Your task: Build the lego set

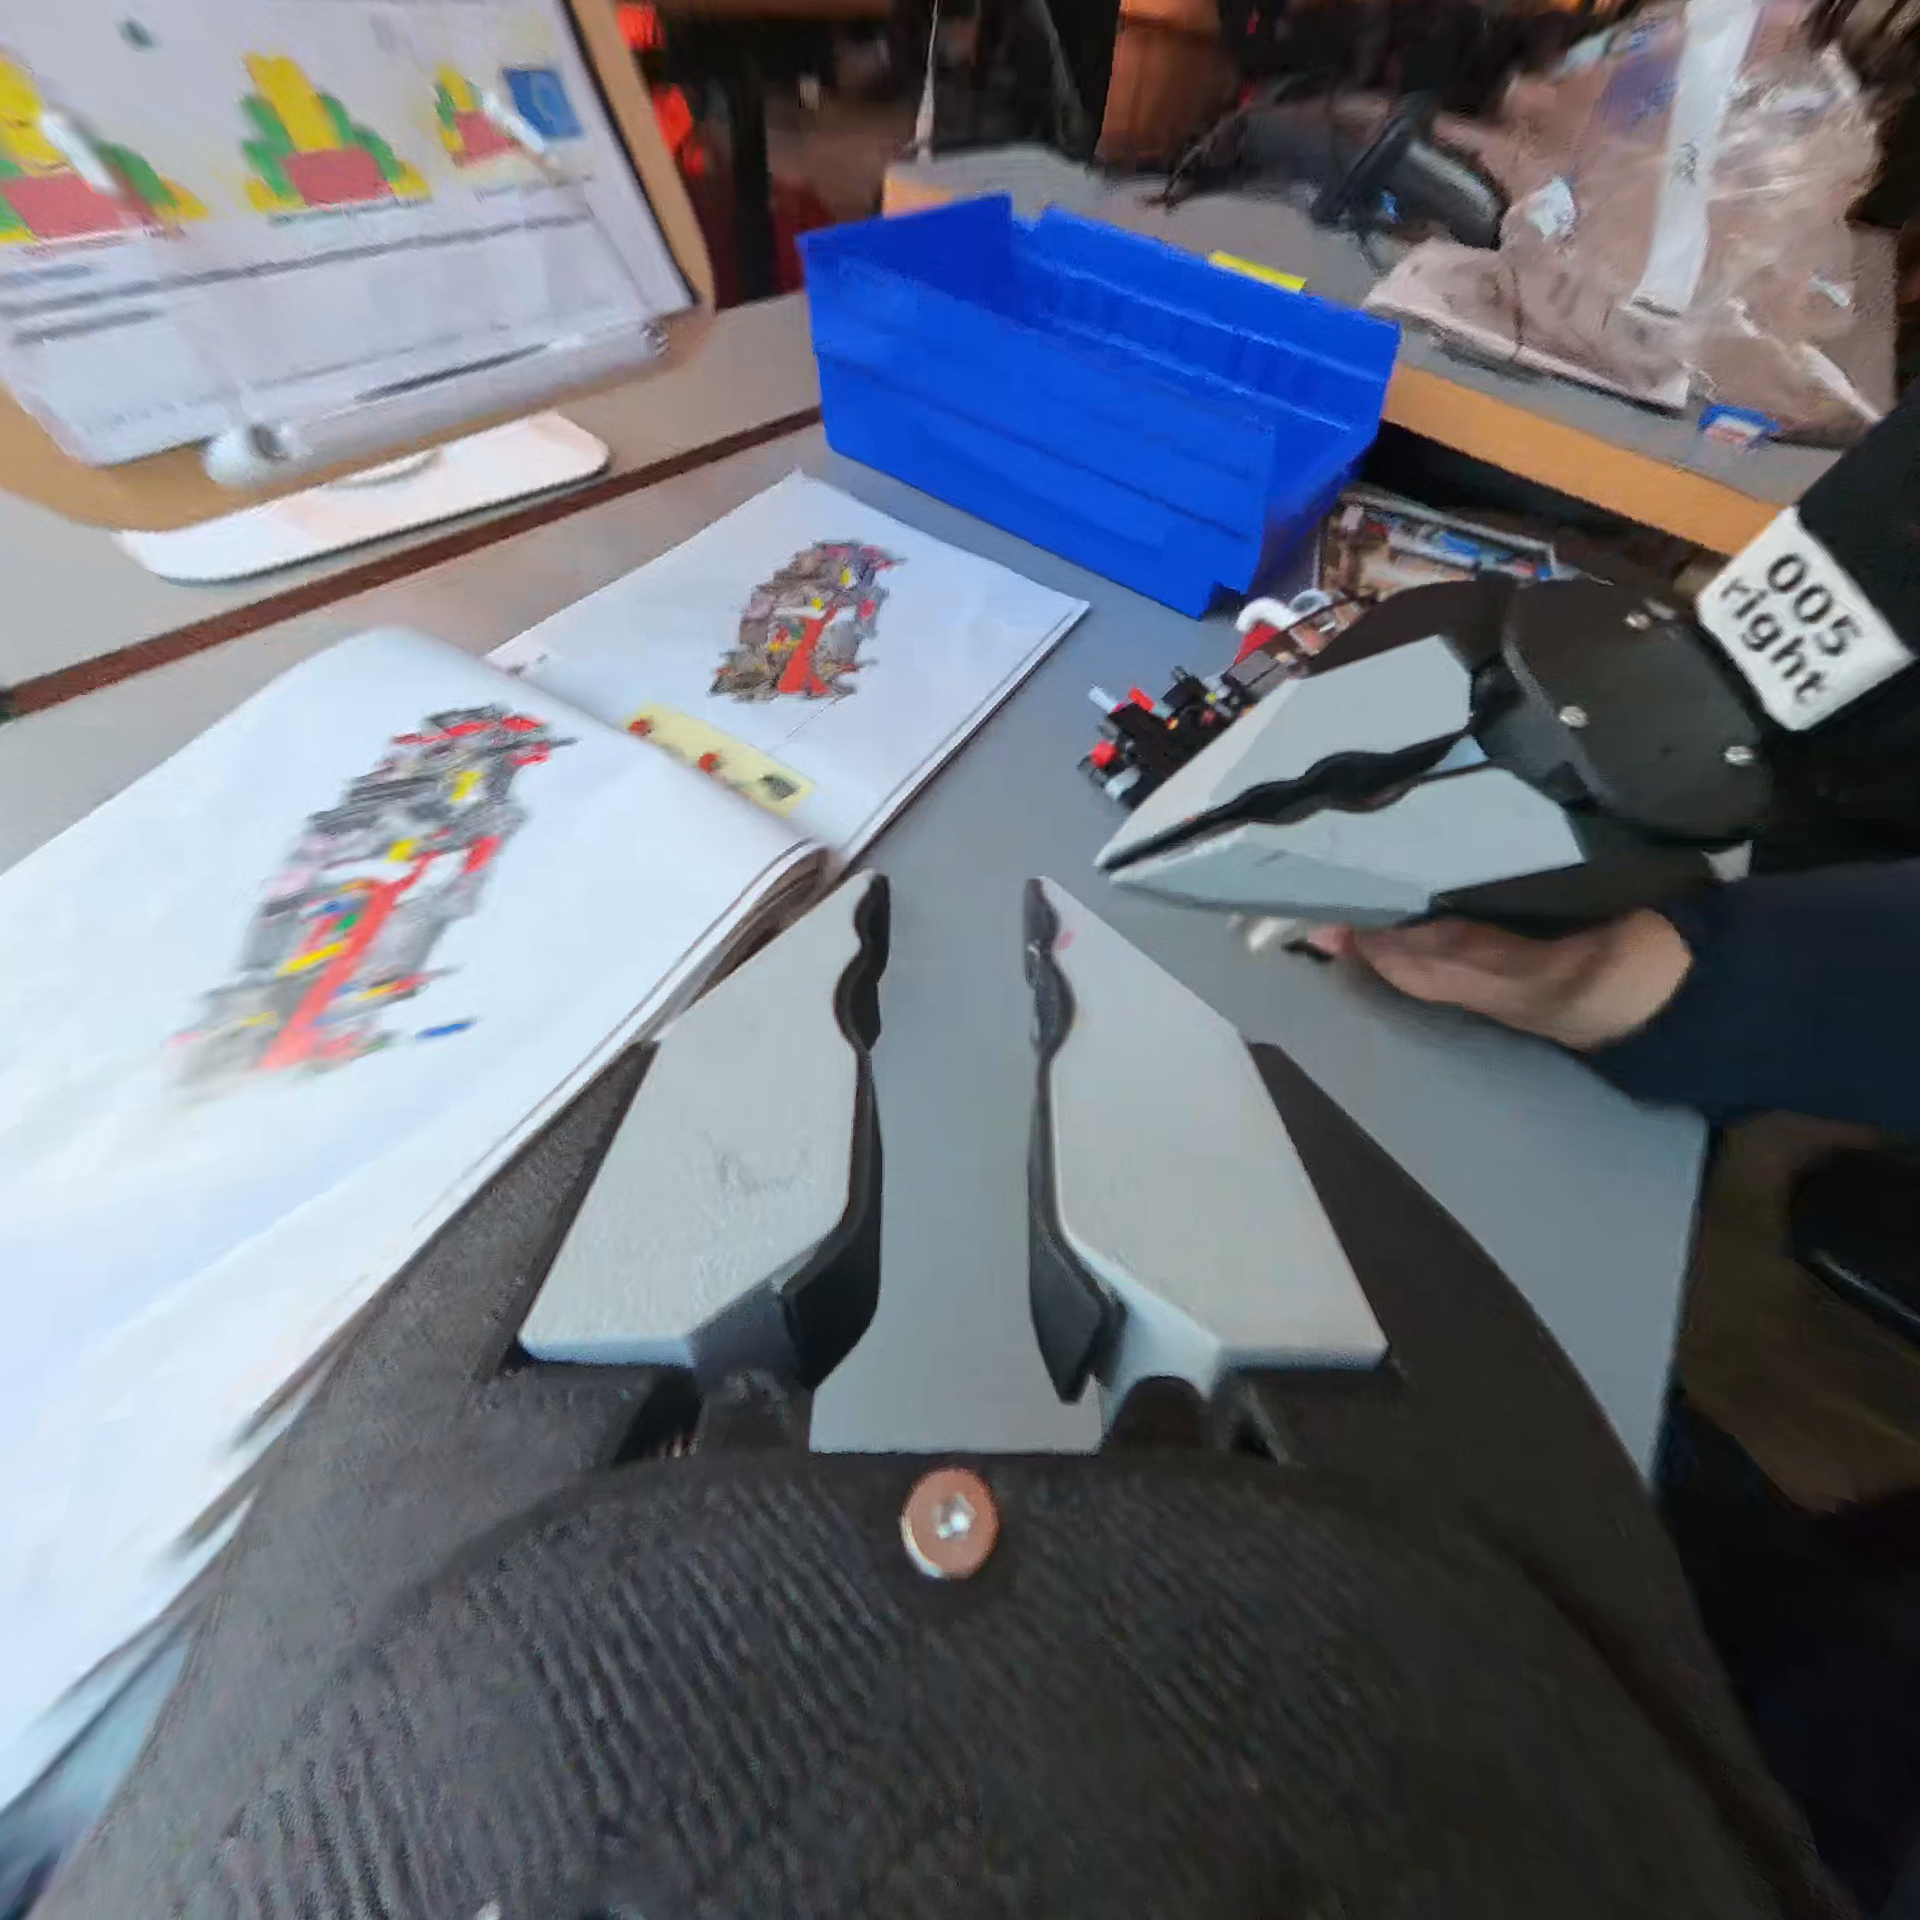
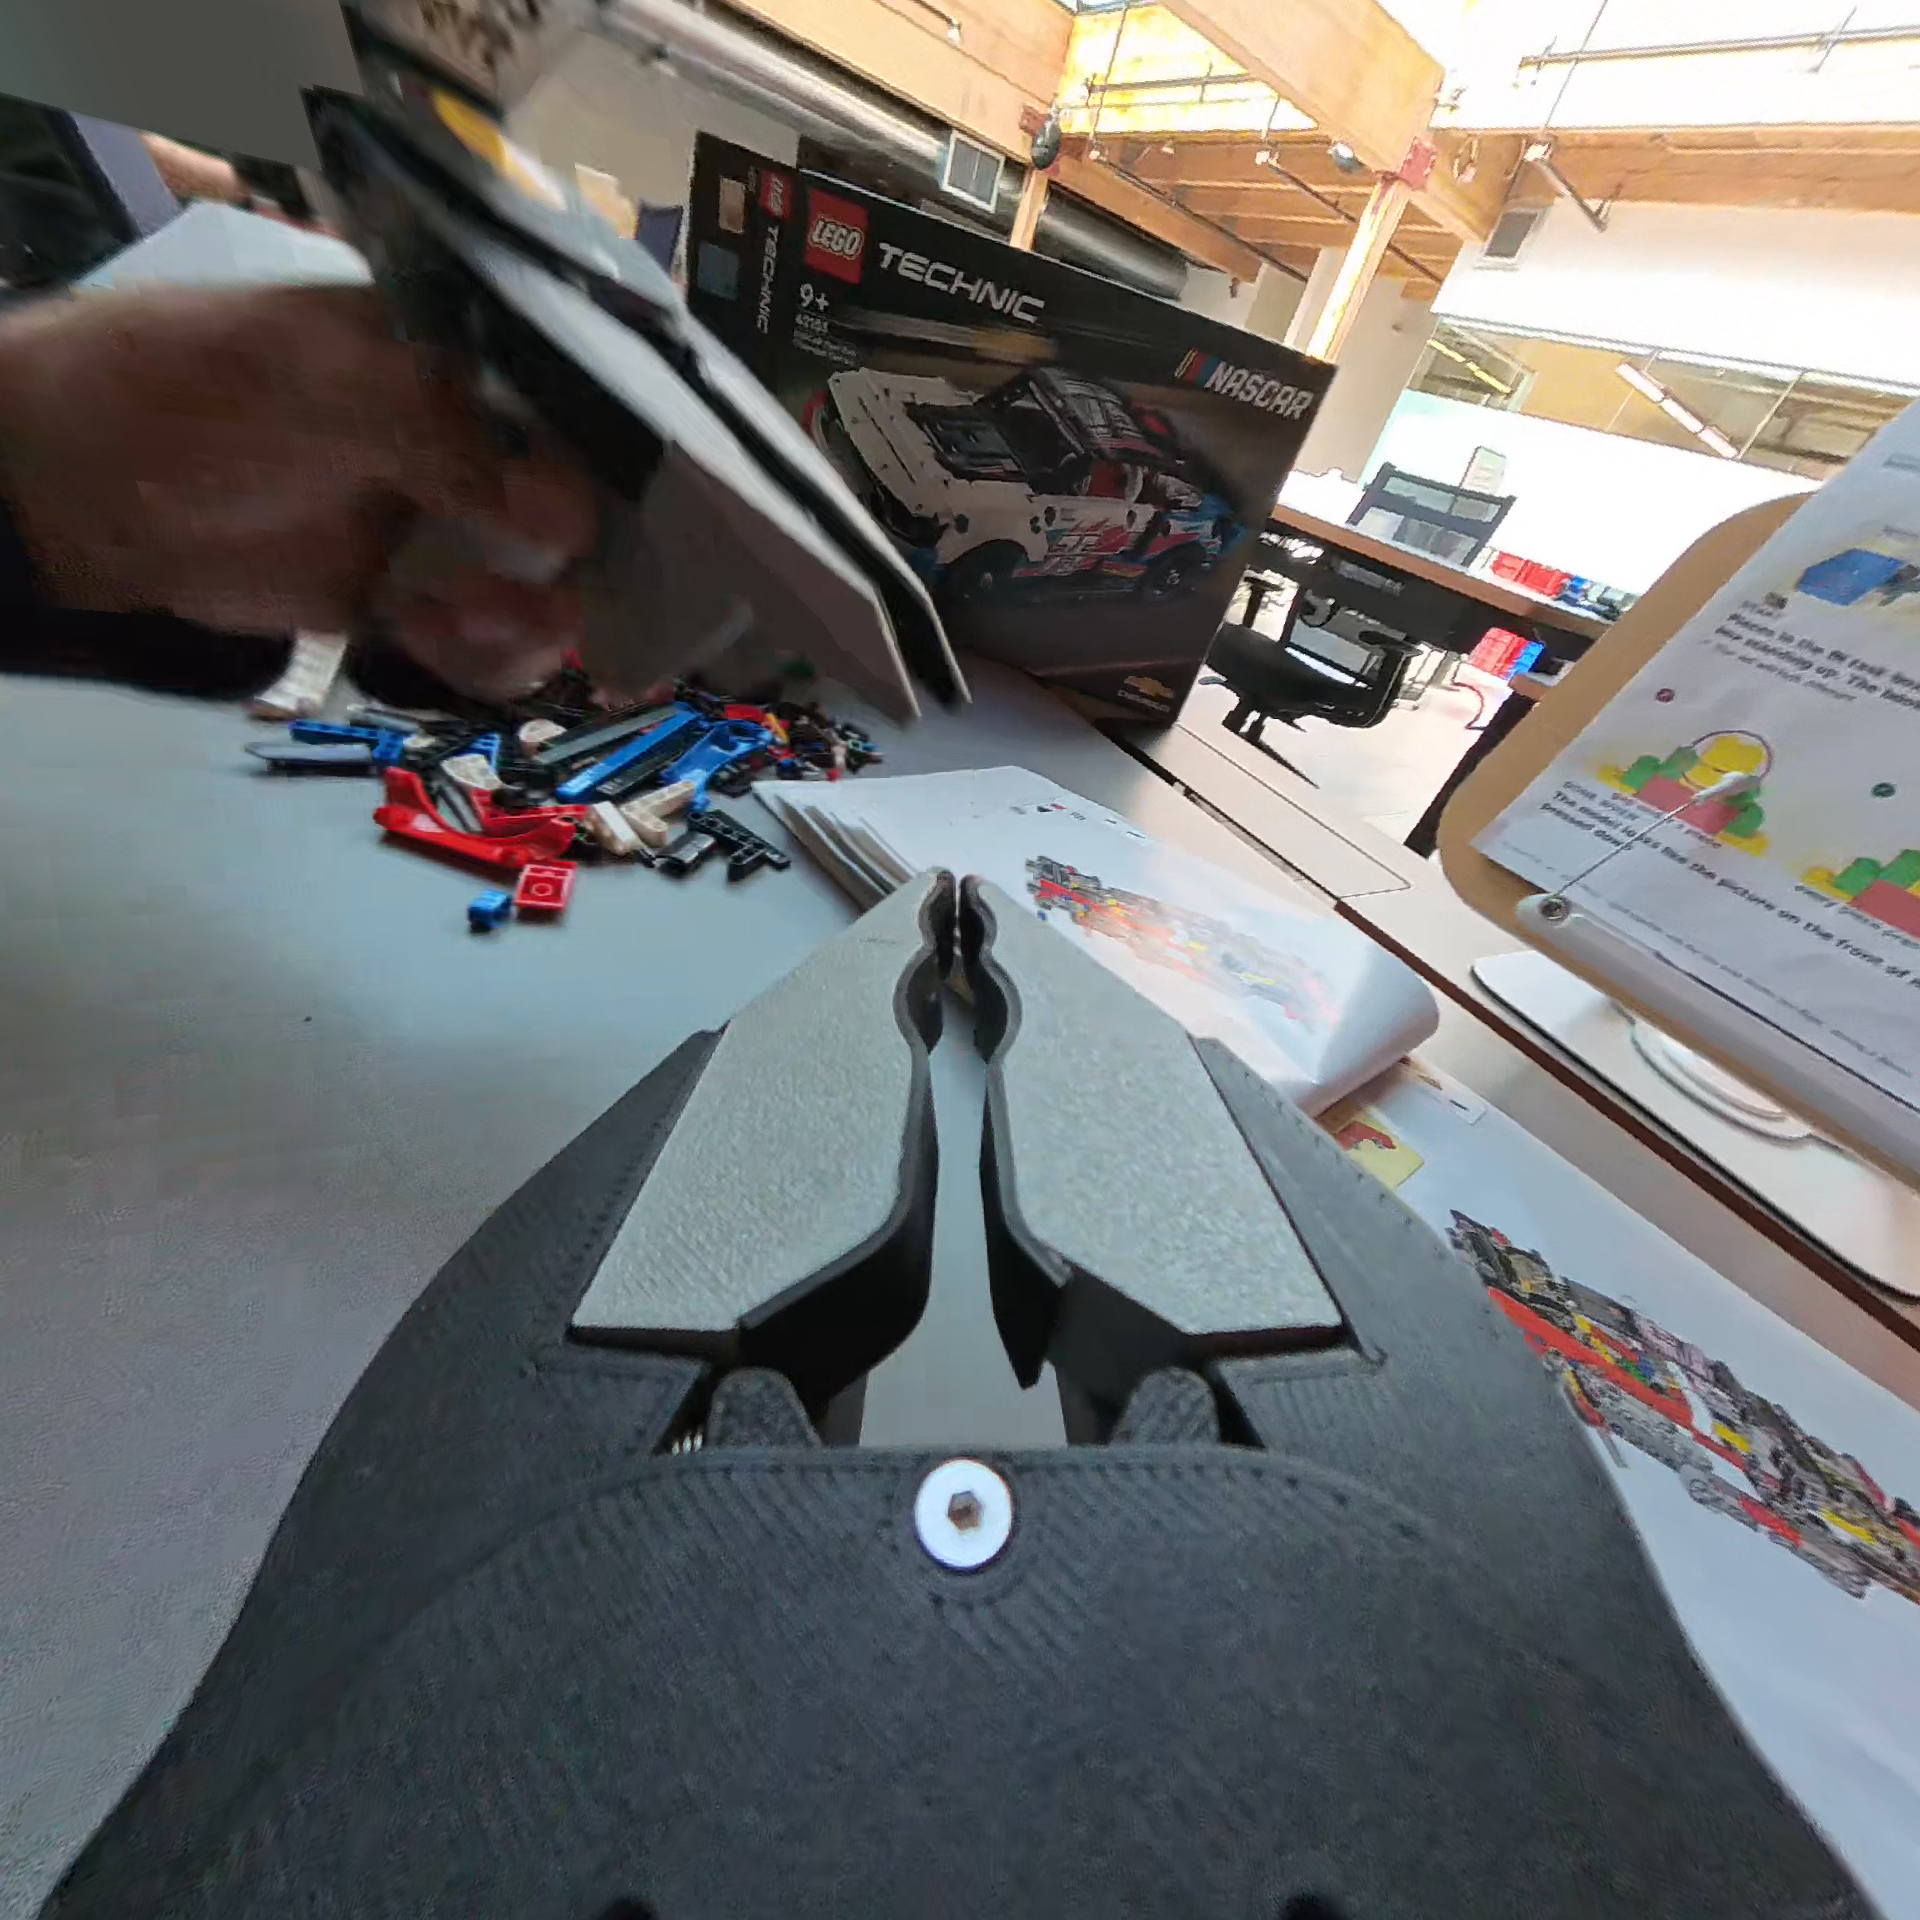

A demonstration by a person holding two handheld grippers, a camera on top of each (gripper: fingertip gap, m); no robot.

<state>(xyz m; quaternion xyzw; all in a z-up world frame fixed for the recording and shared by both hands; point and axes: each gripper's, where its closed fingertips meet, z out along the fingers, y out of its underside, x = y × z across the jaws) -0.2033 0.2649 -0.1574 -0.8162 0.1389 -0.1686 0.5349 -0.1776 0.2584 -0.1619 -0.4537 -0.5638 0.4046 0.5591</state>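
Note:
My left gripper (image 1: 956,894) is open and nothing is between its fingers; it hovers over the grey table (image 1: 977,790) by the right edge of the open instruction booklet (image 1: 416,935). It shows blurred in the right wrist view (image 2: 930,701) above a pile of loose red, blue, black and white pieces (image 2: 582,769). My right gripper (image 2: 956,888) is shut, its tips beside the booklet's pages (image 2: 1143,904). In the left wrist view it (image 1: 1112,864) hangs over the table with nothing showing at its tips. A small black and red partial build (image 1: 1164,727) lies behind it.
A blue bin (image 1: 1081,395) stands at the back of the table. The set's black box (image 2: 1039,447) stands behind the loose pieces. A sheet on a white stand (image 2: 1766,779) is at the far side of the booklet. A person's hand (image 1: 1507,977) holds the right gripper.

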